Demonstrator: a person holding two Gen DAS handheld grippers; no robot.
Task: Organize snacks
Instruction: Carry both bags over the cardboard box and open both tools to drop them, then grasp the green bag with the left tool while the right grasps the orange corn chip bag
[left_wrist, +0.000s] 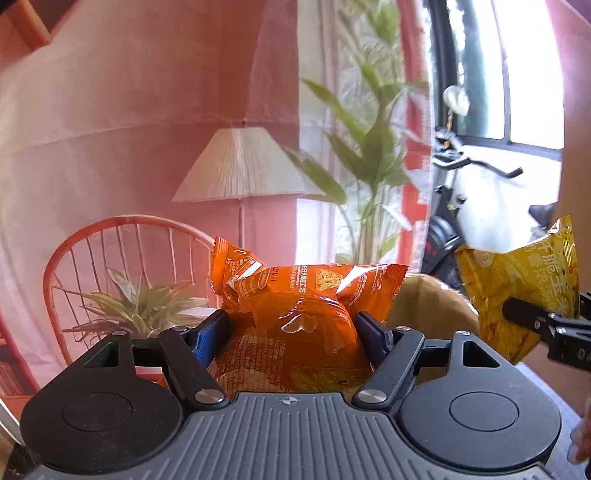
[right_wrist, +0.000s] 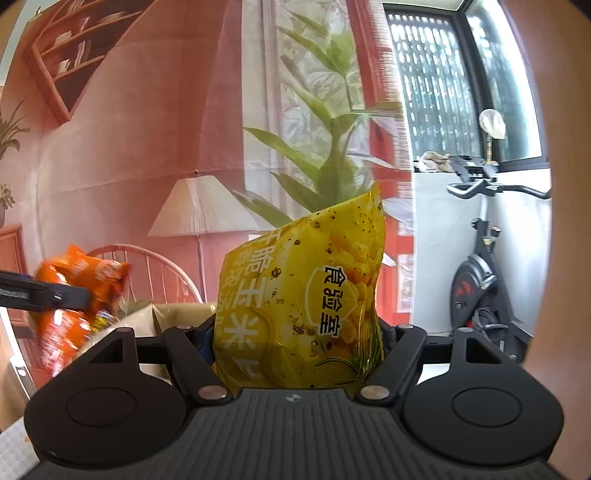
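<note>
Both snack packets held aloft
Left gripper (left_wrist: 295, 325) clamps crinkly orange foil packet (left_wrist: 299, 310) crosswise; right gripper (right_wrist: 295, 332) pinches glossy yellow plastic packet (right_wrist: 306, 295) upright, alongside

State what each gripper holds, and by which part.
Left gripper: orange snack bag, pinched across its middle. Right gripper: yellow snack bag, by its lower half.
</note>
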